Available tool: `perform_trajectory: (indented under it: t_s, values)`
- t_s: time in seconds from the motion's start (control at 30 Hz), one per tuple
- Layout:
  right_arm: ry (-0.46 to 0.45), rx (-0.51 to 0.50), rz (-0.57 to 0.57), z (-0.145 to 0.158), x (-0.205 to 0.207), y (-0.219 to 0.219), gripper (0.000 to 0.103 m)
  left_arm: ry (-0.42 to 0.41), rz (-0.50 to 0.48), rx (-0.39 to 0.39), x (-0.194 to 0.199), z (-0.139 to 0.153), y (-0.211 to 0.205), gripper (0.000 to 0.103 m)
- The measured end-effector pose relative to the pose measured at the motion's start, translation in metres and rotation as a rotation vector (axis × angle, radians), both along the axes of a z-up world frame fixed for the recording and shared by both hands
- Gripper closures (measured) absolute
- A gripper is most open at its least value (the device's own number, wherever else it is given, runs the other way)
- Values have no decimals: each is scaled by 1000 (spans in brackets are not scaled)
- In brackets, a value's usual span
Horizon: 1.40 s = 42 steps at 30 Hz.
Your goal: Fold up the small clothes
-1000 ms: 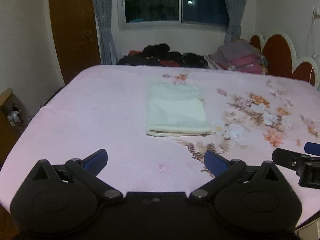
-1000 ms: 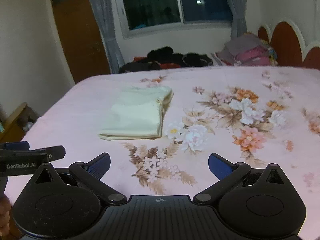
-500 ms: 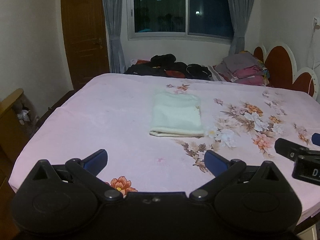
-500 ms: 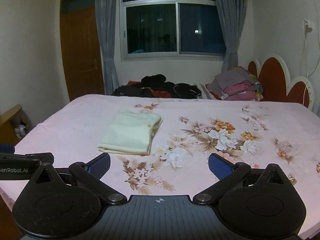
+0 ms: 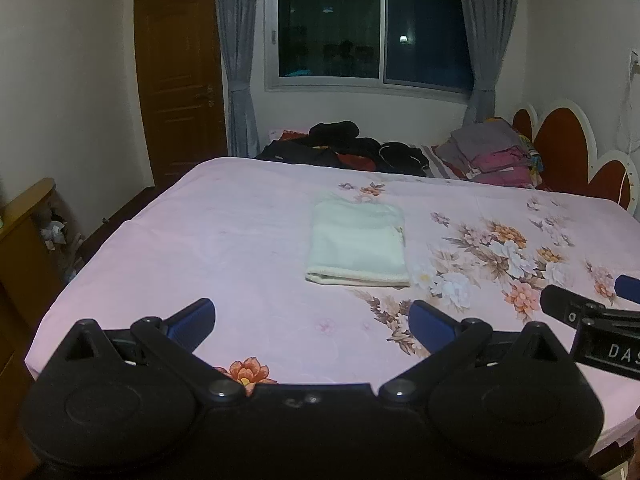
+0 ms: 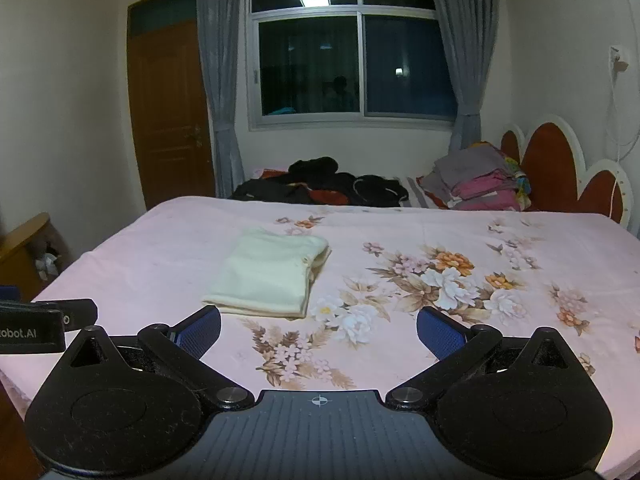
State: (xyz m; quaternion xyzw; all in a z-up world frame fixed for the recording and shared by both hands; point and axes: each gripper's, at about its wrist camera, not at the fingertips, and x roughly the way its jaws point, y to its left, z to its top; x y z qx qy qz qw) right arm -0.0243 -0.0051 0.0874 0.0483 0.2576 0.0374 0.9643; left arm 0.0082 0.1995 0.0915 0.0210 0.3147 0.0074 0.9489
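Cloth (pale and folded) lies flat on the pink bed, well ahead of my grippers. My left gripper and right gripper are both wide apart, holding nothing.

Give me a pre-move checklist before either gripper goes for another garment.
1. Left gripper open, nothing held: ok.
2. Right gripper open, nothing held: ok.
3. Cream garment folded, flat on the bedspread: ok.
4. Both grippers clear of the cream garment: ok.
5. Unfolded clothes available: dark clothes pile at the far edge: ok.
6. Dark clothes pile within reach from here: cannot tell.
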Motion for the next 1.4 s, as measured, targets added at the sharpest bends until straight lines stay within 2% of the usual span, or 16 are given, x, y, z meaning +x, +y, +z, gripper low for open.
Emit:
perform_trajectory:
  t_s: [1.4]
  values:
    - [-3, 11, 2, -2, 3, 6, 0, 14, -3, -12, -1, 1, 1, 0]
